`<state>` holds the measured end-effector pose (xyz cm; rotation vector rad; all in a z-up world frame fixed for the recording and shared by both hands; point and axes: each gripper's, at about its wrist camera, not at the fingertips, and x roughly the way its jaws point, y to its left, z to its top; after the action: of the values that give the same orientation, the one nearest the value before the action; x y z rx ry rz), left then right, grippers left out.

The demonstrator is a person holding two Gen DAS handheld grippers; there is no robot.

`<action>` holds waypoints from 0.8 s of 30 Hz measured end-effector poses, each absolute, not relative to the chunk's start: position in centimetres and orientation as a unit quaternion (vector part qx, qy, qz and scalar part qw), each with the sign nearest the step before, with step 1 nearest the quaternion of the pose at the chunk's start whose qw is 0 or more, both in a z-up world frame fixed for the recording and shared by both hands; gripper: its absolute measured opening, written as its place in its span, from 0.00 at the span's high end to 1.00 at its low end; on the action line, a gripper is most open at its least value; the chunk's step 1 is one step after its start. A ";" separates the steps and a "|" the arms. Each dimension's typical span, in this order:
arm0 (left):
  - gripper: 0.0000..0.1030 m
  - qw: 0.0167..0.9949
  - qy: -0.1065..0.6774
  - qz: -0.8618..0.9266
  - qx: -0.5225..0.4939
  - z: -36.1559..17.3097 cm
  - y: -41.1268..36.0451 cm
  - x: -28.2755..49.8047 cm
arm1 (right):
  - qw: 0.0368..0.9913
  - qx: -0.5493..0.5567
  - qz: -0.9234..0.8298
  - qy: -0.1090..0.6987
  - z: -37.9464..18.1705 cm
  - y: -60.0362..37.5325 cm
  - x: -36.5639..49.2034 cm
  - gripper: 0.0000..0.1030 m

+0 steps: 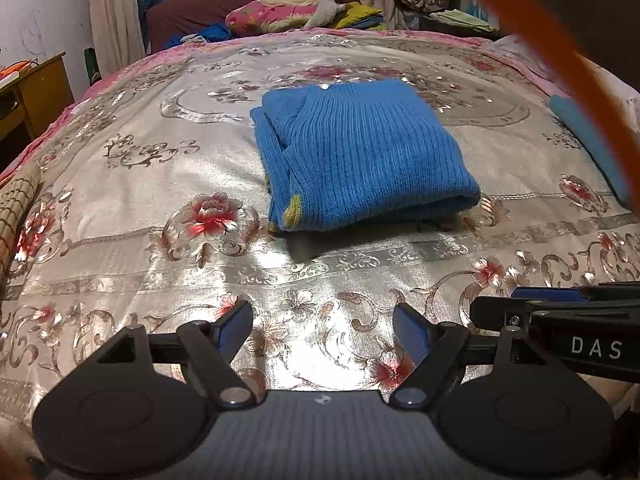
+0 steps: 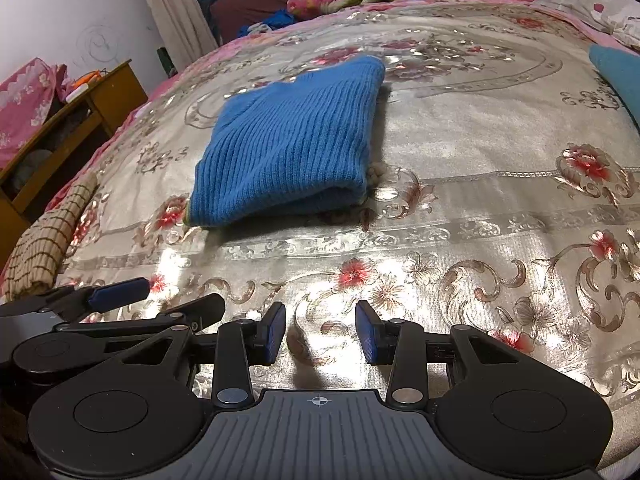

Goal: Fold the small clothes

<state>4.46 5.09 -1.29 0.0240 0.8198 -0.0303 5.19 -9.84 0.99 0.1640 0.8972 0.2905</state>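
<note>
A blue ribbed knit garment (image 1: 360, 156) lies folded into a thick rectangle on the floral bedspread (image 1: 160, 200), with a bit of yellow-green trim at its near left corner. The same folded garment (image 2: 292, 148) shows left of centre in the right wrist view. My left gripper (image 1: 324, 328) hovers over the bedspread in front of the garment, jaws wide open and empty. In its own view my right gripper (image 2: 321, 332) also stands open with a narrower gap, nothing between its pads. The two grippers sit side by side, the right gripper (image 1: 560, 304) showing at the left wrist view's right edge.
A beige checked cloth (image 2: 44, 248) lies at the bed's left edge. A teal cloth (image 2: 620, 76) rests at the right side. Pillows and piled bedding (image 1: 288, 12) crowd the far end. A wooden cabinet (image 2: 100, 100) stands left of the bed. An orange strap (image 1: 560, 60) crosses the left view's upper right.
</note>
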 end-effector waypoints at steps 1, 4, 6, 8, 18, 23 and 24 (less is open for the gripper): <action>0.21 0.917 0.398 -0.014 0.012 -1.3 5.1 4.4 | 0.888 0.079 0.139 0.432 1.0 -9.8 5.2 0.63; 0.21 0.918 0.396 -0.013 0.014 -1.2 5.0 4.4 | 0.888 0.079 0.139 0.432 1.0 -9.8 5.2 0.63; 0.21 0.919 0.394 -0.012 0.014 -1.2 5.0 4.3 | 0.888 0.080 0.139 0.431 1.0 -9.9 5.2 0.63; 0.21 0.920 0.393 -0.012 0.012 -1.2 5.1 4.3 | 0.888 0.081 0.140 0.431 1.0 -9.9 5.2 0.63; 0.17 0.921 0.388 -0.011 0.015 -1.2 4.8 4.2 | 0.889 0.086 0.132 0.429 0.8 -10.2 5.1 0.63; 0.15 0.922 0.387 -0.009 0.015 -1.2 4.7 4.2 | 0.890 0.088 0.130 0.429 0.8 -10.4 5.2 0.63; 0.15 0.922 0.386 -0.009 0.015 -1.2 4.8 4.2 | 0.890 0.089 0.129 0.429 0.8 -10.4 5.2 0.63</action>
<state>4.17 4.75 -1.17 0.0309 0.7937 -0.0181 5.18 -10.37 0.82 0.1841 0.8906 0.2686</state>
